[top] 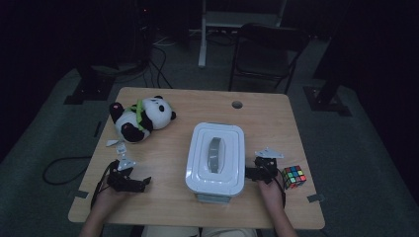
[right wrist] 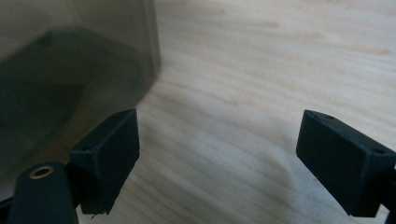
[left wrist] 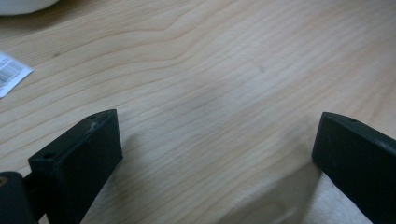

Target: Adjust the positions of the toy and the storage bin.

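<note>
While the lid sits on the box (top: 216, 158) | contents hidden | right gripper (right wrist: 219, 154) agape beside its wall | left gripper (left wrist: 217, 158) agape over table (left wrist: 210, 70).

Bare table (top: 163, 163) lies open between my left gripper (top: 143, 182) and the box (top: 215, 157); my right gripper (top: 249, 173) is hemmed between box and cube (top: 294, 176).

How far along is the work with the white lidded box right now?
Nothing looks done: the white lidded box sits closed. The right gripper is open beside its wall, the left gripper open over bare table. Panda plush and puzzle cube lie untouched.
</note>
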{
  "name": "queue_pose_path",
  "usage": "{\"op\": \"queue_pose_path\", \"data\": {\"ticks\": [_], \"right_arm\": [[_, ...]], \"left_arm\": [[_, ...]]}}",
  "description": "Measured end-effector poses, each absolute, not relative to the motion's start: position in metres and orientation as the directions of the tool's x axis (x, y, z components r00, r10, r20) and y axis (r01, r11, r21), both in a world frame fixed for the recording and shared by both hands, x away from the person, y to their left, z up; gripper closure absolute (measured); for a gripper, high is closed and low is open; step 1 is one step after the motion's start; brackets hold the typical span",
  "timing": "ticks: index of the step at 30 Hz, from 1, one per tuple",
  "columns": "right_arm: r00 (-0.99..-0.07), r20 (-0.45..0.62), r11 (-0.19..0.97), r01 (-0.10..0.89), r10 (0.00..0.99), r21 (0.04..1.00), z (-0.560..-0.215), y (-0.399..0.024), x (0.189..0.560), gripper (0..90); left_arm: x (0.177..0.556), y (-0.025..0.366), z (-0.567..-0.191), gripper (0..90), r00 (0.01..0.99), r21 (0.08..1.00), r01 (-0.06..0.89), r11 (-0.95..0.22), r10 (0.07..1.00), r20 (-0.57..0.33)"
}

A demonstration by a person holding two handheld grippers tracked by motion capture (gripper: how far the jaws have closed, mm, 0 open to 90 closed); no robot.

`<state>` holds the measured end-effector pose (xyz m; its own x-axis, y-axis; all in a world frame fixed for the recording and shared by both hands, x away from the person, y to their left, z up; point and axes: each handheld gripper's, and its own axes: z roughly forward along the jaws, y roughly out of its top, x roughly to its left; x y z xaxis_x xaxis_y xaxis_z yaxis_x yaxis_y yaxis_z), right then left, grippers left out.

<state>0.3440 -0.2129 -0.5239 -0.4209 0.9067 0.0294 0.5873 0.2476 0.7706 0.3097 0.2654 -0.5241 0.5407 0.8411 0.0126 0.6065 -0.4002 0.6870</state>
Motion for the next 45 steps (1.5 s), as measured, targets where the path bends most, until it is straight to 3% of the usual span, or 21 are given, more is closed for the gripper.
{"op": "queue_pose_path", "data": {"ticks": [20, 31, 45], "right_arm": [[-0.416, 0.006, 0.284, 0.631, 0.909, 0.722, -0.526, -0.21, 0.343, 12.6], [-0.416, 0.006, 0.284, 0.631, 0.909, 0.722, -0.526, -0.21, 0.343, 12.6], [-0.416, 0.006, 0.284, 0.631, 0.909, 0.722, -0.526, -0.21, 0.343, 12.6]], "left_arm": [[0.312, 0.267, -0.521, 2.8, 0.565, 0.671, 0.609, -0.423, 0.825, 0.008], [0.323, 0.273, -0.476, 3.0, 0.572, 0.732, 0.557, -0.394, 0.82, 0.007], [0.365, 0.272, -0.414, 3.1, 0.589, 0.784, 0.478, -0.396, 0.807, 0.049]]}}
